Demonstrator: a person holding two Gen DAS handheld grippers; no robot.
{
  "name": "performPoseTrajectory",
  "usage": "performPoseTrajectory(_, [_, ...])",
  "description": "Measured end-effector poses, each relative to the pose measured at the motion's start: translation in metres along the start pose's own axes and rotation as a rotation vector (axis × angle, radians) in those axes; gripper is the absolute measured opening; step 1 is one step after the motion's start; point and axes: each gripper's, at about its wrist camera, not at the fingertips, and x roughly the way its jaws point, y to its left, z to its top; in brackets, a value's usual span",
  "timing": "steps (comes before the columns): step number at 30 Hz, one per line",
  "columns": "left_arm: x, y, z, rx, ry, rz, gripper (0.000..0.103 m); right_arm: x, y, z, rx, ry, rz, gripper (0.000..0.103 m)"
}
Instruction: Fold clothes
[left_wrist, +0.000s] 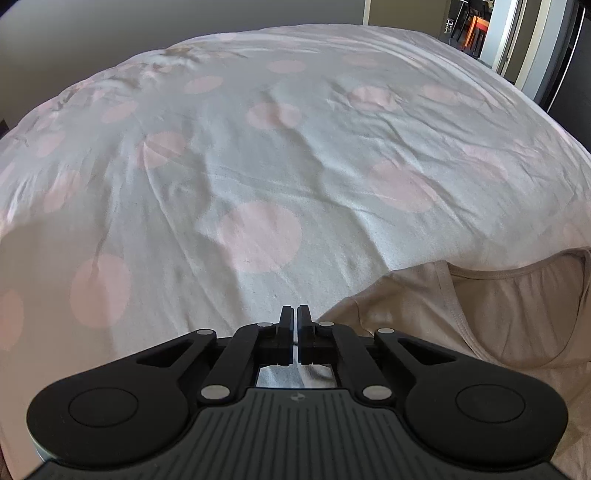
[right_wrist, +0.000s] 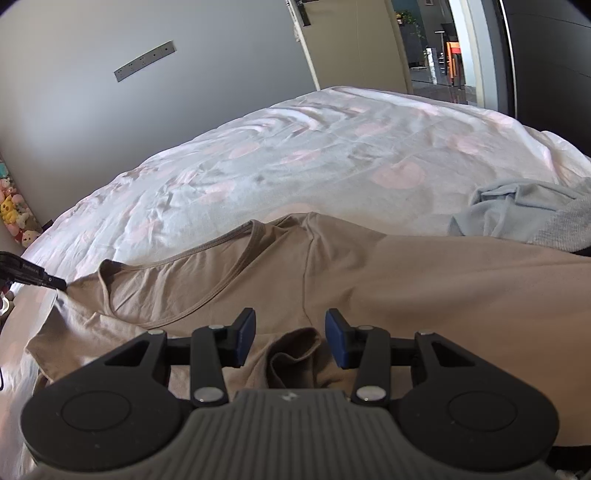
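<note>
A beige shirt (right_wrist: 406, 280) lies spread on the bed, neckline (right_wrist: 207, 254) toward the far side. In the left wrist view the same shirt (left_wrist: 480, 325) lies at the lower right. My left gripper (left_wrist: 297, 314) is shut, its black fingers pressed together at the shirt's shoulder edge. Its tip (right_wrist: 55, 282) shows at the far left of the right wrist view, where the shirt's corner is drawn to a point. My right gripper (right_wrist: 290, 332) stands open over the shirt. A bunched beige fold (right_wrist: 295, 350) lies between its blue pads (right_wrist: 245, 336) without touching them.
The bed cover (left_wrist: 258, 166) is white with pink dots and wrinkled. A crumpled light blue garment (right_wrist: 517, 206) lies at the right beside the shirt. Plush toys (right_wrist: 14, 214) sit by the wall at the left. An open doorway (right_wrist: 436, 55) lies beyond the bed.
</note>
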Motion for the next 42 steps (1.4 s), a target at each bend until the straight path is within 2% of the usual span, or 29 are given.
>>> performPoseTrajectory(3, [-0.001,0.004,-0.001,-0.033,-0.002,-0.017,0.005,-0.004,-0.011,0.003,0.056,-0.009,0.003,0.044])
performPoseTrajectory(5, [-0.004,0.002,-0.003,-0.017,0.012,-0.019,0.017,-0.006,-0.020,0.006,0.109,-0.011,0.019,0.041])
performPoseTrajectory(6, [-0.005,0.001,-0.005,-0.004,0.018,-0.019,0.019,-0.007,-0.024,0.007,0.135,-0.012,0.027,0.041])
performPoseTrajectory(9, [-0.004,-0.002,-0.008,0.014,0.043,-0.015,0.025,-0.006,-0.023,0.008,0.157,0.000,0.064,0.041])
performPoseTrajectory(12, [0.003,-0.001,-0.011,-0.013,0.066,-0.012,0.029,0.003,-0.014,0.003,0.135,0.031,0.059,0.041])
performPoseTrajectory(14, [0.008,0.003,-0.013,-0.048,0.074,-0.026,0.029,0.012,-0.012,-0.001,0.132,0.054,0.039,0.034])
performPoseTrajectory(15, [0.011,0.005,-0.014,-0.064,0.078,-0.032,0.029,0.016,-0.012,-0.002,0.133,0.067,0.032,0.013])
performPoseTrajectory(16, [0.012,0.005,-0.016,-0.068,0.077,-0.035,0.027,0.019,-0.011,-0.003,0.129,0.072,0.024,0.004])
performPoseTrajectory(17, [0.013,0.005,-0.017,-0.071,0.075,-0.038,0.016,0.018,-0.010,-0.002,0.121,0.065,0.010,0.004])
performPoseTrajectory(18, [0.014,0.004,-0.018,-0.063,0.070,-0.037,0.008,0.016,-0.008,-0.001,0.104,0.057,0.001,0.004])
performPoseTrajectory(20, [0.014,0.002,-0.019,-0.053,0.060,-0.037,0.001,0.010,-0.004,0.003,0.066,0.038,-0.010,0.003])
performPoseTrajectory(26, [0.004,0.005,-0.021,-0.074,0.004,-0.011,0.000,-0.007,-0.004,0.012,0.030,-0.051,-0.021,0.003])
performPoseTrajectory(33, [0.006,0.005,-0.022,-0.078,-0.013,0.002,0.000,0.016,-0.008,0.020,0.064,-0.120,-0.055,0.003])
performPoseTrajectory(38, [0.013,0.006,-0.023,-0.074,0.008,-0.009,0.001,0.040,-0.008,0.013,-0.005,-0.101,-0.103,0.004])
performPoseTrajectory(39, [0.009,0.009,-0.026,-0.083,-0.002,-0.010,0.002,0.042,-0.008,0.012,-0.013,-0.090,-0.110,0.007])
performPoseTrajectory(40, [0.004,0.013,-0.030,-0.093,-0.013,-0.010,0.003,0.042,-0.009,0.011,-0.013,-0.085,-0.120,0.013])
performPoseTrajectory(42, [-0.005,0.019,-0.037,-0.112,-0.033,-0.012,0.012,0.037,-0.011,0.012,0.001,-0.093,-0.141,0.015])
